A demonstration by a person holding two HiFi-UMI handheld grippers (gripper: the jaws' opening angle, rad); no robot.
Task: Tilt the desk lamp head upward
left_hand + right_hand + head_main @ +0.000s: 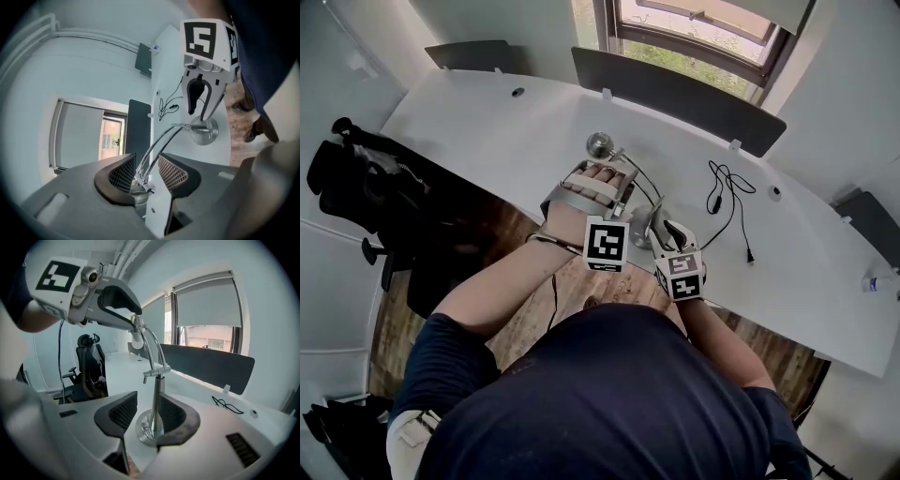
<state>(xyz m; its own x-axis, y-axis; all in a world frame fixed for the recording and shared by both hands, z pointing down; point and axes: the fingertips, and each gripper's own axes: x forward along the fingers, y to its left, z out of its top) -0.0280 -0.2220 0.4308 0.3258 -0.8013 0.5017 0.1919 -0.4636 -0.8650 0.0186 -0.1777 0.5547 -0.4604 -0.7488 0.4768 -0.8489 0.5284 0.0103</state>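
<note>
L gripper is open: its pads straddle the lamp's twin arm rods right at the joint, w/ a gap showing on both sides, so nothing is clamped. The lamp head sits just below and in front of those jaws. That's prob. why the gripper is there, since it's the closest hold to the part that must pivot.

R gripper is open too. The upright post stands between its pads, nearer the right-hand one, but I see no squeeze. The round base lies directly under the jaws on the counter. Likely purpose is to brace the bottom so the lamp doesn't slide or tip while the other end is pushed.

From the R gripper, the head is up and ahead at the top of the arched rods, w/ the L gripper around it. A loose black cable lies well off to the R gripper's right, out of the way.

Judgement: both grippers are at their stations, but neither has a hold.
</note>
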